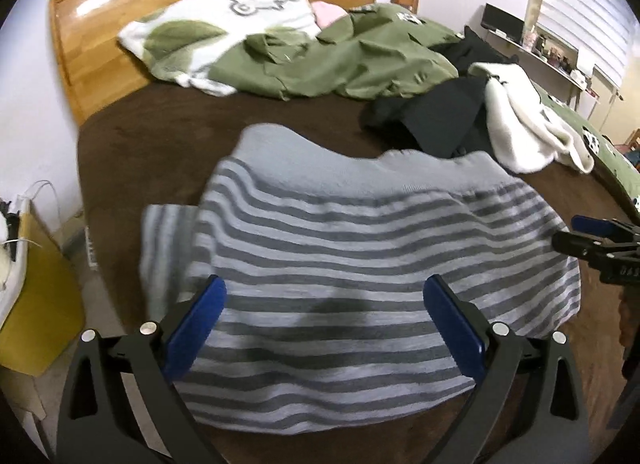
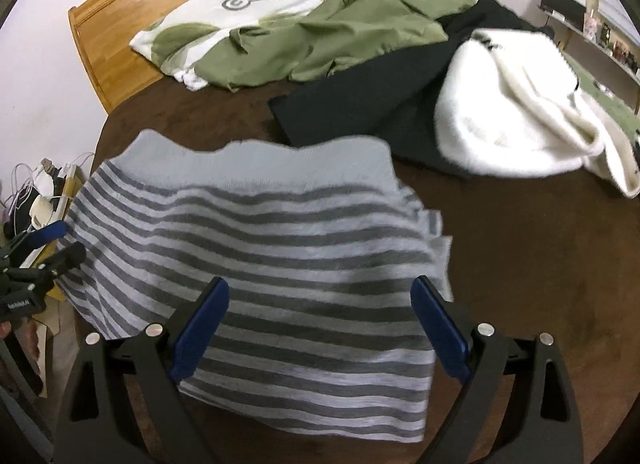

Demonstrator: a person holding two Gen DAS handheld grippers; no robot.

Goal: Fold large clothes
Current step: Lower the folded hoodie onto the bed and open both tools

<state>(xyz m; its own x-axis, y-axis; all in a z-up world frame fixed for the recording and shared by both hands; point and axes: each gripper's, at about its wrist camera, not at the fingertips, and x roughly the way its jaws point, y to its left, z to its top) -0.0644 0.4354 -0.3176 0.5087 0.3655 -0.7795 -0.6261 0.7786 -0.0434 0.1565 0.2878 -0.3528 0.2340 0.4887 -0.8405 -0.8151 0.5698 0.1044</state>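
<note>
Brown bedspread [image 1: 168, 135] is filling most of my view, and I'm hovering both tools over it right now. My left gripper [image 1: 324, 320] is sitting with its blue pads [image 1: 196, 328] spread wide, nothing pinched, and my right gripper [image 2: 320, 322] is doing the same, gaping open over the cloth. Folded striped sweater [image 2: 256, 248] is lying flat right under them. Past that, a black garment [image 2: 360, 111] and a white fluffy one [image 2: 508, 123] are lying beside each other, then green clothes [image 1: 340, 59], a bear-print pillow [image 1: 224, 23] and the wooden headboard [image 1: 104, 35].
</note>
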